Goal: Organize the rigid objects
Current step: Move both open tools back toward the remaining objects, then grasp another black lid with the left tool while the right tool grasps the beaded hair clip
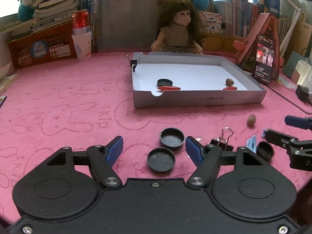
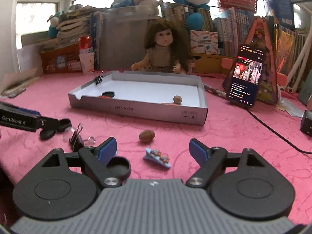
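Left-wrist view takes in the pink tablecloth (image 1: pixel 58 101) and, past it, the shallow grey box (image 1: pixel 197 99), which already holds a black cap (image 1: pixel 165 82), a nut (image 1: pixel 229 81) and two orange pieces; a binder clip is fastened to its far left wall. Nearer, the left gripper (image 1: pixel 154 149) stands with jaws spread wide and empty. Two black caps lie right between its fingers: one flat side up (image 1: pixel 161 159), just short of the fingertips, and one hollow side up (image 1: pixel 172 137), slightly ahead and to the right. Round as they are, they have no long axis to line up with, so the left gripper is clearly the nearer arm for both.

Right-wrist view shows what the left mostly hides. The right gripper (image 2: pixel 153 150), likewise spread and empty, has a small blue hair clip (image 2: pixel 157 158) lying between its fingers, long axis slanting from near-right to far-left, and a loose nut (image 2: pixel 146 136) just beyond. A third cap (image 2: pixel 118 167) sits beside its left finger, possibly touching it; the finger hides the edge. A loose binder clip (image 2: pixel 77 139) lies further left, between the two grippers.
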Demonstrator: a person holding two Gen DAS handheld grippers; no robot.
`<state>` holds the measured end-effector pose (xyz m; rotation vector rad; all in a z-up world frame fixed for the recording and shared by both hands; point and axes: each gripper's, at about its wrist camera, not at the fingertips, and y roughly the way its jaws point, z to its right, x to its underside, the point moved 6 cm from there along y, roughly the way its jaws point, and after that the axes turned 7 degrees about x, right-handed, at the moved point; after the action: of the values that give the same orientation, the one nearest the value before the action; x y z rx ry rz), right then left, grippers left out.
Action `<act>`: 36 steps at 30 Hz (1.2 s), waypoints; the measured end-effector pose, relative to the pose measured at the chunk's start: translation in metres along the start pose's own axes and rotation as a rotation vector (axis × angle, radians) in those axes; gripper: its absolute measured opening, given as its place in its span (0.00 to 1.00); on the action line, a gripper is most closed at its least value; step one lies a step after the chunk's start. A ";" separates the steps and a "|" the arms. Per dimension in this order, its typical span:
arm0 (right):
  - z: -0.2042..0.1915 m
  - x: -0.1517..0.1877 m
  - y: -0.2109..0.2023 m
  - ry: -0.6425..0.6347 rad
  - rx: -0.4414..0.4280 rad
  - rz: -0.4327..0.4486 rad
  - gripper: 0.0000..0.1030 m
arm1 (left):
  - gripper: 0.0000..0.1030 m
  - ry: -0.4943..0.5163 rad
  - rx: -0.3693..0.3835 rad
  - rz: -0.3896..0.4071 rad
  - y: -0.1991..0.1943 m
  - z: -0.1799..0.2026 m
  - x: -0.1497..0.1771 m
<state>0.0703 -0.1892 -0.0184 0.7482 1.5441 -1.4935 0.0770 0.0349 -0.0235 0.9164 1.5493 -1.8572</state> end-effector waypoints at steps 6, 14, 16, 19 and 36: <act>0.009 0.003 0.000 0.057 0.057 -0.001 0.76 | 0.65 -0.004 -0.024 0.003 0.002 -0.003 0.009; 0.016 0.008 0.008 0.151 0.052 -0.037 0.70 | 0.60 -0.038 -0.024 0.027 0.003 0.001 0.013; 0.014 0.009 0.010 0.162 0.054 -0.041 0.69 | 0.60 -0.058 -0.025 0.037 0.004 0.002 0.014; 0.013 0.012 0.013 0.171 0.096 -0.040 0.66 | 0.60 -0.074 -0.031 0.049 0.004 0.006 0.016; 0.000 0.013 0.017 0.155 0.137 -0.025 0.57 | 0.31 0.005 -0.107 0.092 0.001 0.024 0.026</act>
<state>0.0790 -0.1892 -0.0381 0.9467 1.5816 -1.6045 0.0580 0.0119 -0.0421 0.9287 1.5666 -1.6923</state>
